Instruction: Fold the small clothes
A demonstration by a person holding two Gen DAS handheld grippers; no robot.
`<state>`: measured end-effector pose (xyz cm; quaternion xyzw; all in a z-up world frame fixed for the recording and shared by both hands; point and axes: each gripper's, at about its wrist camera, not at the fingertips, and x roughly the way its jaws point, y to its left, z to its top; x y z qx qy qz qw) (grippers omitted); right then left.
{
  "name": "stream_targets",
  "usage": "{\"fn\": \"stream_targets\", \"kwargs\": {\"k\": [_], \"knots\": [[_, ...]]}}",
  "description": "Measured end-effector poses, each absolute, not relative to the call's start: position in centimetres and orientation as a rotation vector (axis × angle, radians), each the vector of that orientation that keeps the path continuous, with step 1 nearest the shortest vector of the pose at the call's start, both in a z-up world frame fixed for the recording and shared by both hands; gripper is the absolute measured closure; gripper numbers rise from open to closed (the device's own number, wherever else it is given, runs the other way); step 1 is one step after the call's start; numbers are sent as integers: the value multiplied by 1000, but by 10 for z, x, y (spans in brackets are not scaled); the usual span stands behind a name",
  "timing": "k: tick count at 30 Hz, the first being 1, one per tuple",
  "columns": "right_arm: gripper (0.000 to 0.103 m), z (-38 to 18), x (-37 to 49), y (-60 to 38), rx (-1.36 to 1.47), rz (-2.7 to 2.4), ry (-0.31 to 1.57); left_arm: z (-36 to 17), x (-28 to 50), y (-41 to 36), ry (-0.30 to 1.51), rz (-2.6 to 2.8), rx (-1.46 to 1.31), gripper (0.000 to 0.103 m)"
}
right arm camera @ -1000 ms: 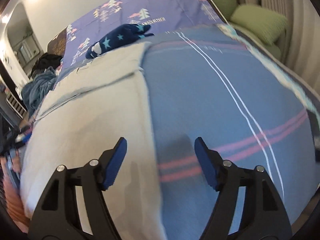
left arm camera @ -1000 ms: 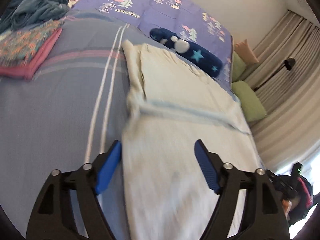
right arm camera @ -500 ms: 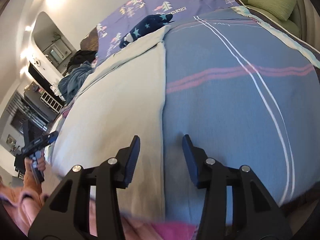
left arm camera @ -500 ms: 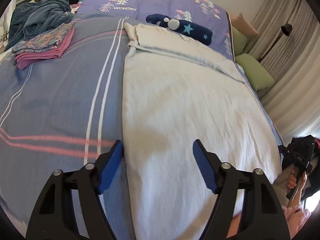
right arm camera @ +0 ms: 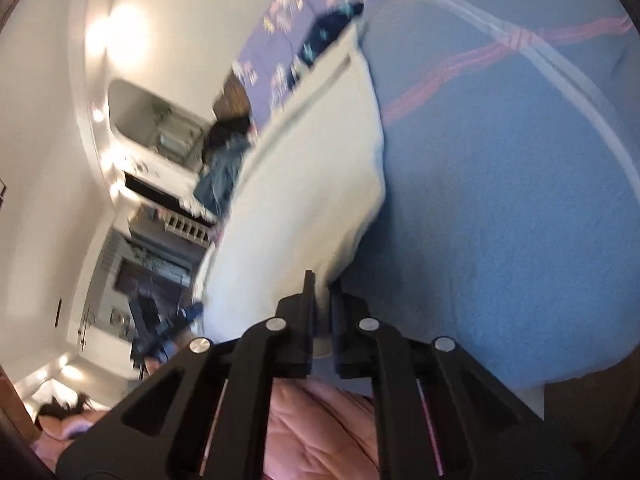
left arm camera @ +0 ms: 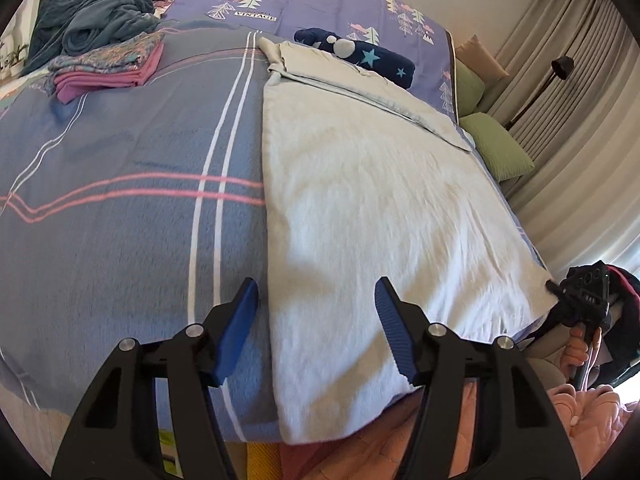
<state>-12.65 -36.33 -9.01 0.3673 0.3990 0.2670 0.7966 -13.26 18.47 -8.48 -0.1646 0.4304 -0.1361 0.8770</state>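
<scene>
A large pale cloth lies flat on the blue striped bed, its far end folded over. My left gripper hovers over the cloth's near left edge. Its jaws are closing, and the edge lies between the blue pads without touching them. In the right wrist view, which is blurred, my right gripper is shut on the cloth's near corner, and the cloth rises into the pads. The left wrist view shows that gripper at the cloth's right corner, held by a hand.
A folded pink and patterned stack and a blue heap of clothes lie at the far left of the bed. A navy star-print item rests beyond the cloth. Green cushions and curtains stand to the right. Pink clothing shows below the bed edge.
My left gripper drew back toward the bed's near edge and its jaws narrowed. My right gripper rolled, swung to the cloth's corner and closed on it.
</scene>
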Motion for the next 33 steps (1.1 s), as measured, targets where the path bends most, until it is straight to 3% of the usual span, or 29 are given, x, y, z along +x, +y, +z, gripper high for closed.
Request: {"fn": "stream_targets", "kwargs": {"k": [8, 9, 11, 12, 16, 26, 33], "knots": [[97, -85, -130, -361, 762, 524, 872, -91, -145, 188, 920, -378, -395, 42], [97, -88, -129, -361, 772, 514, 879, -93, -148, 188, 928, -379, -386, 49], [96, -93, -128, -362, 794, 501, 888, -96, -153, 189, 952, -368, -378, 74], [96, -93, -126, -363, 800, 496, 891, -98, -155, 189, 965, -367, -385, 99], [96, -92, -126, -364, 797, 483, 894, -91, -158, 188, 947, -329, -400, 101], [96, -33, -114, -364, 748, 554, 712, 2, -143, 207, 583, -395, -518, 101], [96, 13, -84, -353, 685, 589, 613, 21, -109, 203, 544, -401, -551, 101]]}}
